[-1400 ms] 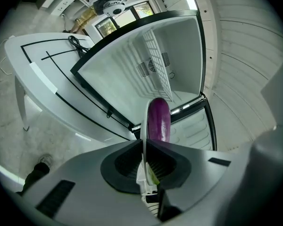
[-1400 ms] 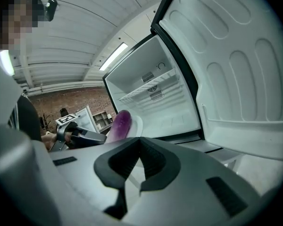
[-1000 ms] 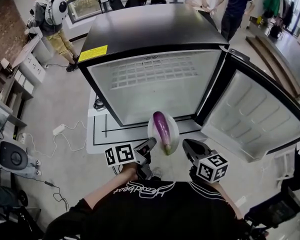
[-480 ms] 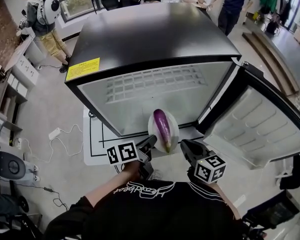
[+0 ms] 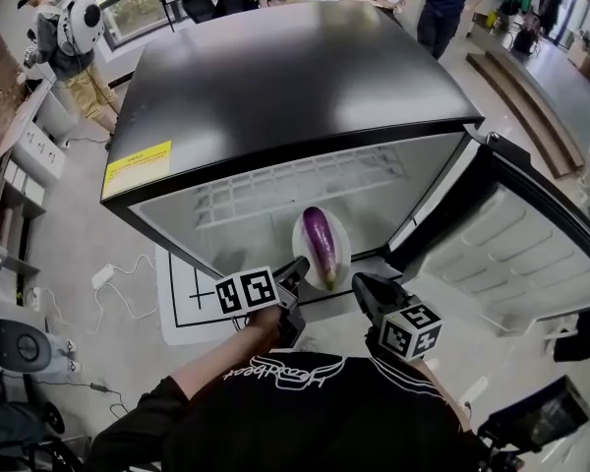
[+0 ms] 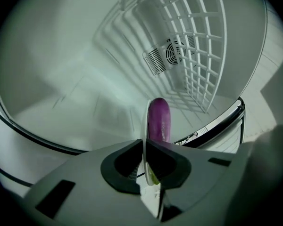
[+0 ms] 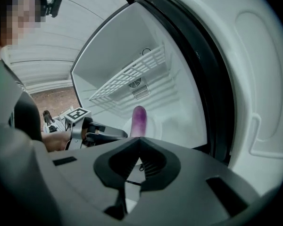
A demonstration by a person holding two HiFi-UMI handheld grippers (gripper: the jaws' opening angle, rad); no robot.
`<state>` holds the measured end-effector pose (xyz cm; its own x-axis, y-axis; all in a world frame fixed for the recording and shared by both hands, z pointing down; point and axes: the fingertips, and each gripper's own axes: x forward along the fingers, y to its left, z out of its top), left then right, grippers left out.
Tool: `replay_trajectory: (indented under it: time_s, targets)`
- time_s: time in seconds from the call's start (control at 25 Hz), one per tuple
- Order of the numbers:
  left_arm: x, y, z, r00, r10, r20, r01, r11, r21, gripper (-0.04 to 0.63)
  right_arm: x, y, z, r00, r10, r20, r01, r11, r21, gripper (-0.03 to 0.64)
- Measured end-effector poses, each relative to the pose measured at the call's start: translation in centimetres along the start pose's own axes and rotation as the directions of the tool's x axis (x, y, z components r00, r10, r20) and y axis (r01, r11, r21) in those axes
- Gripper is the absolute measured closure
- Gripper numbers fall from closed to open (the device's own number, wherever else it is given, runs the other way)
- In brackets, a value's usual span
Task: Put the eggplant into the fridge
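A purple eggplant point(image 5: 319, 244) lies on a small white plate point(image 5: 341, 251), held at the mouth of the open fridge point(image 5: 295, 77). My left gripper point(image 5: 296, 276) is shut on the plate's near rim. In the left gripper view the plate point(image 6: 144, 121) stands edge-on between the jaws, with the eggplant point(image 6: 159, 119) to its right, inside the white fridge cavity. My right gripper point(image 5: 360, 288) hangs just right of the plate, shut with nothing in it. The right gripper view shows the eggplant point(image 7: 139, 120), the left gripper point(image 7: 102, 134) and my own closed right gripper point(image 7: 139, 145).
The fridge door point(image 5: 521, 254) stands open to the right. A white wire shelf point(image 5: 295, 180) spans the upper cavity, and a yellow label point(image 5: 136, 168) sits on the front edge. Several people stand behind the fridge. Cables and a power strip point(image 5: 103, 275) lie on the floor at left.
Both grippers and the plate with the eggplant have moved forward toward the fridge. The plate now sits at the cavity's opening, and the fridge fills more of the head view.
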<state>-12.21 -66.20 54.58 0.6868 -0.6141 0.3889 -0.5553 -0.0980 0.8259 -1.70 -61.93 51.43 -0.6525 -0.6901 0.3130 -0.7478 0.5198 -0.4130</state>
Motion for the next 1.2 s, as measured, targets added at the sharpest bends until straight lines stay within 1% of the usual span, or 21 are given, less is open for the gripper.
replay_trajectory:
  time_s: [0.12,0.28,0.44,0.6,0.8,1.08,1.2]
  targets:
    - [0.8,0.6,0.8,1.0,0.015,0.004,-0.015,1.0,0.007,0.571,0.6,-0.3,0.0,1.0,-0.01,0.002,0.01,1.0,0.006,0.611]
    - [2.1,1.4,2.6,0.999,0.031,0.029,-0.032,0.999,0.032,0.571,1.4,-1.1,-0.2,1.0,-0.026,0.002,0.026,0.999,0.019,0.611]
    - [3.4,2.5,3.9,0.997,0.059,0.04,-0.061,0.997,0.053,0.571,2.2,-1.0,-0.3,1.0,-0.026,-0.005,0.026,0.999,0.034,0.611]
    - [4.2,3.4,4.8,0.995,0.081,0.05,-0.083,0.995,0.047,0.571,2.7,-1.8,-0.4,0.999,-0.043,0.003,0.043,0.999,0.027,0.611]
    - [5.0,4.3,5.3,0.995,0.092,0.042,-0.093,0.995,0.028,0.571,3.1,-2.4,-0.4,0.998,-0.055,0.007,0.055,0.998,0.031,0.611]
    - [5.5,4.6,6.2,0.993,0.106,0.055,-0.108,0.993,0.036,0.571,3.6,-2.7,-0.4,0.998,-0.063,0.007,0.063,0.997,0.04,0.611]
    - [5.7,4.8,6.4,0.992,0.118,0.051,-0.119,0.993,0.017,0.571,3.6,-2.8,-0.2,0.998,-0.068,0.011,0.068,0.997,0.042,0.611]
